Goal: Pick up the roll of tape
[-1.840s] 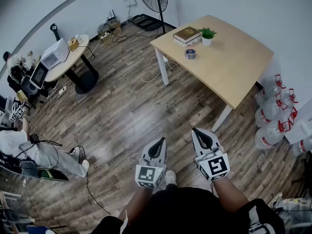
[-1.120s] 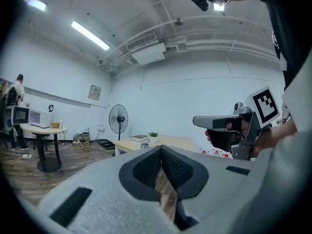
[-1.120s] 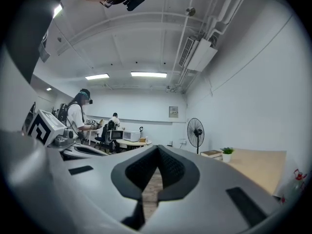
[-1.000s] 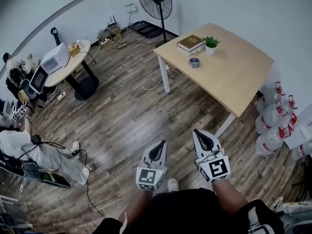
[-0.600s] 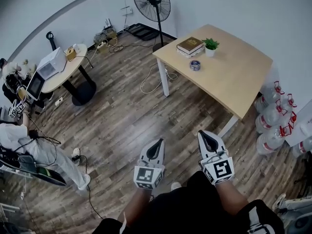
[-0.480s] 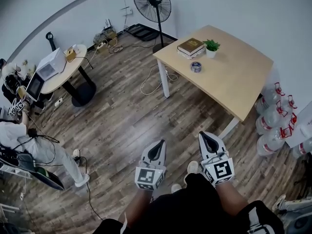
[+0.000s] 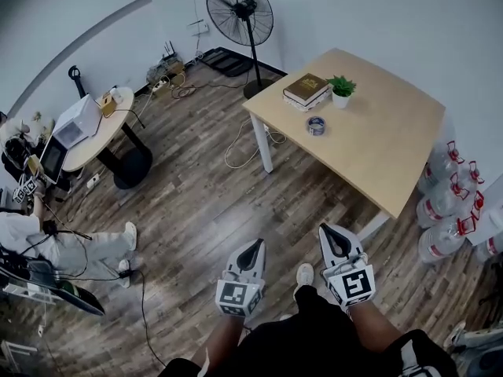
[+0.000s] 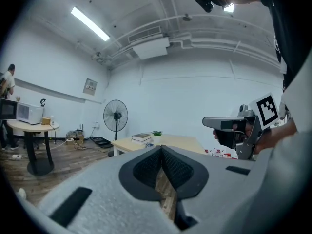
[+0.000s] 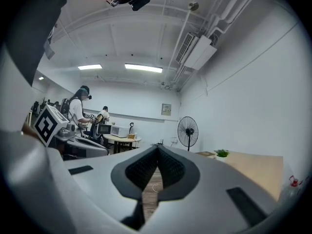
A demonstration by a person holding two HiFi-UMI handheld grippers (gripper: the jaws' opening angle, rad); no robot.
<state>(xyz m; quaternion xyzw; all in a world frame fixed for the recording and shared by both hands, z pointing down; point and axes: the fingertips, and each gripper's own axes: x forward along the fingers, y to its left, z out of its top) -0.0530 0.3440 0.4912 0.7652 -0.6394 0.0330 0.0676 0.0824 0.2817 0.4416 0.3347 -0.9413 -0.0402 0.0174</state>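
**Since the tape sits well out of reach, the approach comes first**

Because both grippers hang over the wooden floor (image 7: 196,210), well short of the table (image 7: 393,140), I judge this step to be the walk-up and not yet the grasp. The roll of tape (image 7: 316,125) lies flat on the table near the edge that faces me. It is toward the corner that carries the book (image 7: 306,89) and the potted plant (image 7: 342,87), just beside both but touching neither.

To do this well, I'd come in square to that edge and lead with the right gripper (image 7: 332,236), which is on the table's side. I'd open it before reaching the roll, and drop one jaw inside the ring and one outside so it pinches the wall.

The right jaws are closed tip to tip with nothing between them. The left gripper (image 7: 253,250) is the same: its pads meet at the tips, it holds nothing, and it touches nothing.
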